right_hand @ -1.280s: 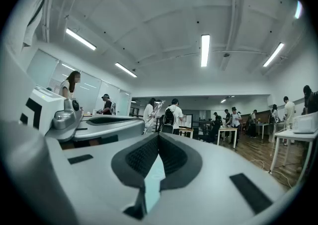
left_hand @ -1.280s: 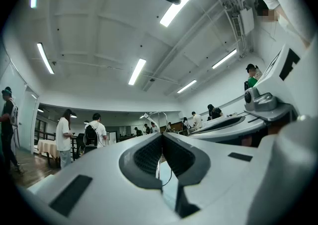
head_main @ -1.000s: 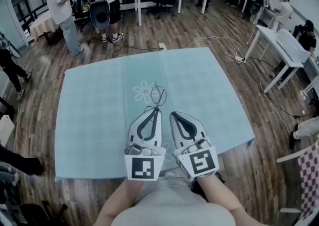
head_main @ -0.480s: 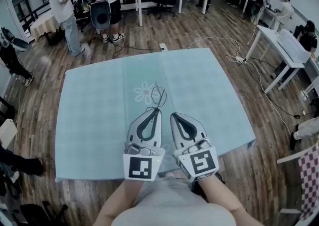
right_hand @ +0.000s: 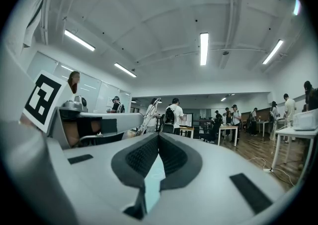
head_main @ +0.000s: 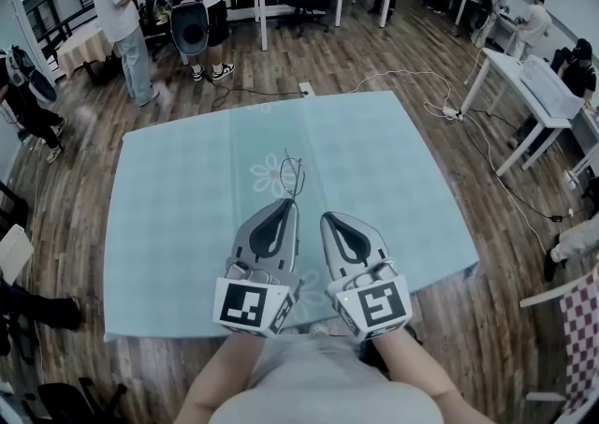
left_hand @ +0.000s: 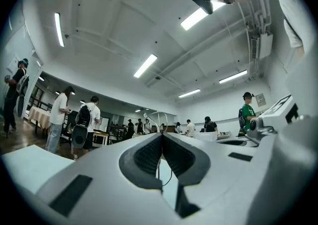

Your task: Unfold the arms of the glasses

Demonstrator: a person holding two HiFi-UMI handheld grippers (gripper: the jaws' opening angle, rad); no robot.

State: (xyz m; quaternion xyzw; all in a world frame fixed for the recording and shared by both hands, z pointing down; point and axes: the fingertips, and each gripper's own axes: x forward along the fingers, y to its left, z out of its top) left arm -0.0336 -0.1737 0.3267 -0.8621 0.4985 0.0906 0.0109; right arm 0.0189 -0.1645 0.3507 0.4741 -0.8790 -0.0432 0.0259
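**Left gripper holds glasses; right gripper idle**

Left gripper [head_main: 293, 203] points to 12 o'clock above the blue cloth [head_main: 168, 226], body tilted to one side; jaws clenched on the wire glasses [head_main: 292, 175], which project beyond its tip at 12 o'clock; right gripper [head_main: 328, 217] sits just beside it at 3 o'clock, jaws pressed together, nothing between them.
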